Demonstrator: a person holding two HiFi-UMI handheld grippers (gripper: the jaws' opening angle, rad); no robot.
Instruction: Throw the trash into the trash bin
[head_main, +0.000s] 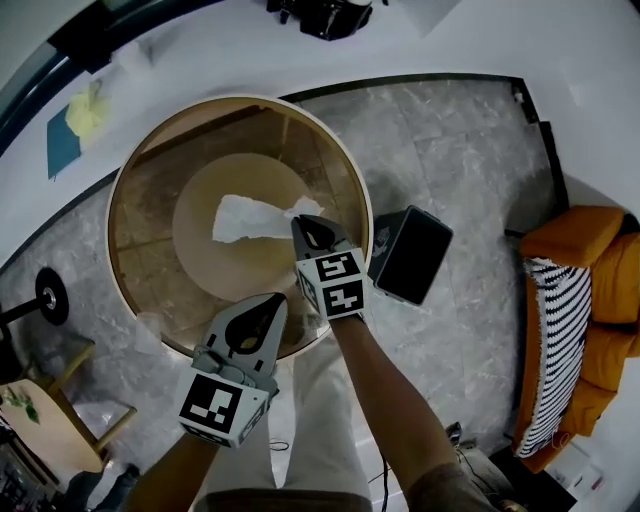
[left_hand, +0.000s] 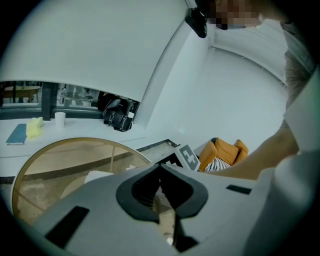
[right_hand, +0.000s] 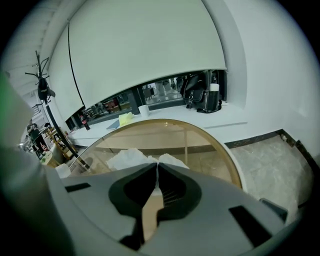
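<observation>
Trash, a crumpled white tissue, lies on the round glass-topped desk with its wooden rim, stretching away to the left of the right hand-held gripper. That hand-held gripper points down at the glass with its jaws pressed together on the tissue's near right corner; in the right gripper view the white paper bulges out on both sides of the closed tips, just beyond them. The left hand-held gripper sits lower and to the left of the right one, over the near edge of the desk, well short of the tissue. Its jaws are also together, with nothing seen between them, and in the left gripper view the marker cube of the right hand-held gripper shows just ahead of its tips. The trash bin, a dark square box, stands on the stone floor just to the right of the right hand-held gripper, beside the desk's rim. Farther right of both is an orange sofa with a striped cushion. Beyond the desk, a black bag rests on a white ledge.
</observation>
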